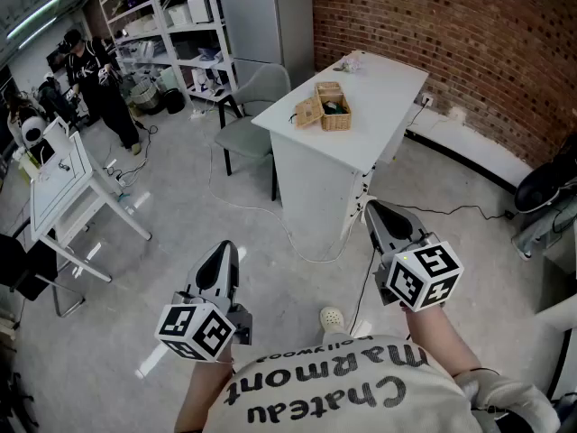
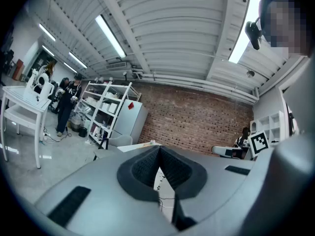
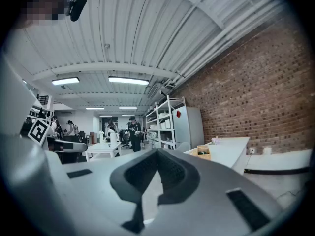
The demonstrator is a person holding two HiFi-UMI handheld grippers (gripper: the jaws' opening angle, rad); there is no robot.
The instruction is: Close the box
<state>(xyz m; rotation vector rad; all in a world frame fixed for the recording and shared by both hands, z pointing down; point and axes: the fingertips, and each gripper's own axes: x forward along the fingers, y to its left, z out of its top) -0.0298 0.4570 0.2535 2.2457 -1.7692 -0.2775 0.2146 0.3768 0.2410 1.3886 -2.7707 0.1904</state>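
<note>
Stands on the grey floor [image 1: 180, 233], facing a white table [image 1: 392, 84] in the upper middle of the head view, well apart from it. Shows the task's wicker box [image 1: 334, 106] sitting on that table toward its left end, lid hanging open to the left, something dark green inside. Places a grey chair [image 1: 257, 93] just left of the table and a brick wall [image 1: 469, 34] behind it, across the upper right.

Holds the left gripper [image 1: 225, 251] at lower left of the head view, level, tip aimed up-frame toward the table, with the forearm entering from the bottom edge. Jaws together at the tips, with nothing between them.

Holds the right gripper [image 1: 372, 207] at lower right, a little higher in the frame, likewise level and aimed up-frame, with the bare forearm running down toward the bottom right corner. Jaws closed tip to tip, gripping nothing.

Catches the box again in the right gripper view, small, right of centre beyond the closed tips. Leaves both grippers well apart from the box, touching neither it nor the table.
</note>
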